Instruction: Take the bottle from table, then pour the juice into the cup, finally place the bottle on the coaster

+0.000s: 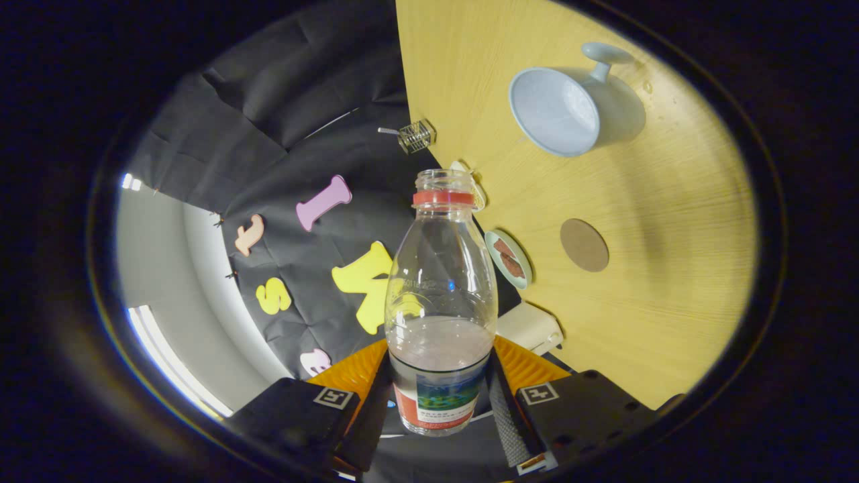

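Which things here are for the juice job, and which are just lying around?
For the job:
- bottle, open, held between the gripper fingers
- cup, pale blue, on the table
- coaster, round and brown

Just lying about:
- small dish with brown pieces
- wire clip on the table's edge

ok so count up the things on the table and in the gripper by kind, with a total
bottle, held between the fingers of the hand-held gripper: 1
cup: 1
coaster: 1
small dish: 1
wire basket: 1
total: 5
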The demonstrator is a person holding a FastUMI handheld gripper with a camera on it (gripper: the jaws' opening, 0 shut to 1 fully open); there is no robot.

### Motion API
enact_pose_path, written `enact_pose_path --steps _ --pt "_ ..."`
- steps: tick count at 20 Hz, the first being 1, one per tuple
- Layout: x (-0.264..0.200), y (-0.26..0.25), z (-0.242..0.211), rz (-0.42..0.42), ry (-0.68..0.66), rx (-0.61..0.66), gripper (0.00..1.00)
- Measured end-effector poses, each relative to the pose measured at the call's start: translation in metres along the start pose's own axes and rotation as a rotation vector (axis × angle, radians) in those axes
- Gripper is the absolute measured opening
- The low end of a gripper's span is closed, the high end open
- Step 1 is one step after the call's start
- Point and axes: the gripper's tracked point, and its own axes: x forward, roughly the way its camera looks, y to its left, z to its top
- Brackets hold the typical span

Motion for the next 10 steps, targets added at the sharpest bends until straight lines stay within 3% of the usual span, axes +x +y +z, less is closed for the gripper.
enact_pose_path --steps 10 --pt "-0.0002 0.0093 0.0005 0.011 0.008 -0.016 0.75"
